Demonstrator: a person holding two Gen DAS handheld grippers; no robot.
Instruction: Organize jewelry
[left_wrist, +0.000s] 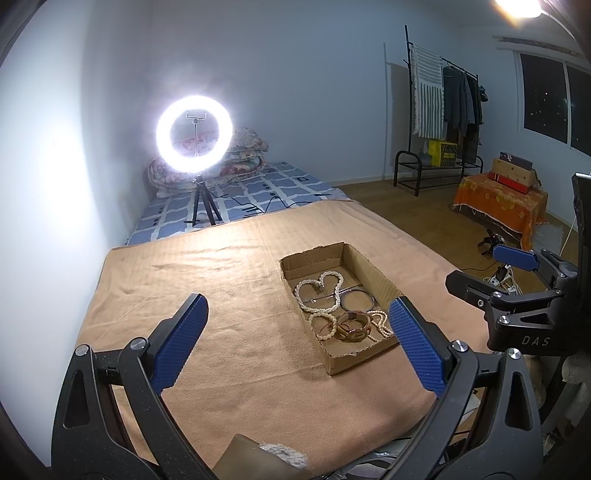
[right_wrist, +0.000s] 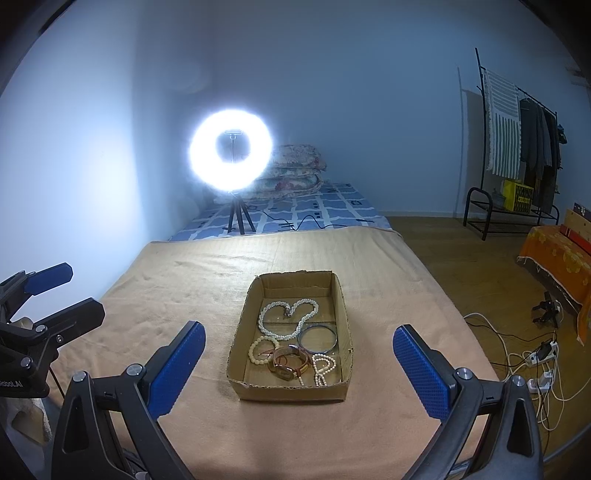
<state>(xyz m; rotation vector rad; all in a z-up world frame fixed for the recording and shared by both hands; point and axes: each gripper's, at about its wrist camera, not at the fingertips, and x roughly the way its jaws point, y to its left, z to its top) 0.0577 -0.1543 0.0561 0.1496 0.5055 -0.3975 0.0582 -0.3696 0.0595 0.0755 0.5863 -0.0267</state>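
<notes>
1. My left claw (left_wrist: 295, 343) hovers above the tan blanket (left_wrist: 207, 280), fingers spread wide, gripping nothing.
2. My right claw (right_wrist: 299, 363) is the same: wide apart, empty, held above the near end of the box (right_wrist: 291, 393).
3. The box, open-topped cardboard, sits on the blanket; in the left view it lies ahead and to the right, with my right finger pad (left_wrist: 417, 343) overlapping its near right corner.
4. Jewelry all inside the box: pearl necklace (right_wrist: 288, 319) looped heart-like at the far end, silver bangle (right_wrist: 317, 338) just right of it.
5. Near end: bead bracelet (right_wrist: 263, 350) on the left, brown watch (right_wrist: 290, 363) in the middle touching it, a small pearl strand (right_wrist: 322, 369) on the right.
6. I see the other claw at each frame edge, well clear of the box.
7. Ring light (right_wrist: 231, 149) on a tripod stands on the bed beyond the blanket, lit.
8. Clothes rack (right_wrist: 517, 147) against the far right wall; cables (right_wrist: 532, 354) on the floor to the right.
</notes>
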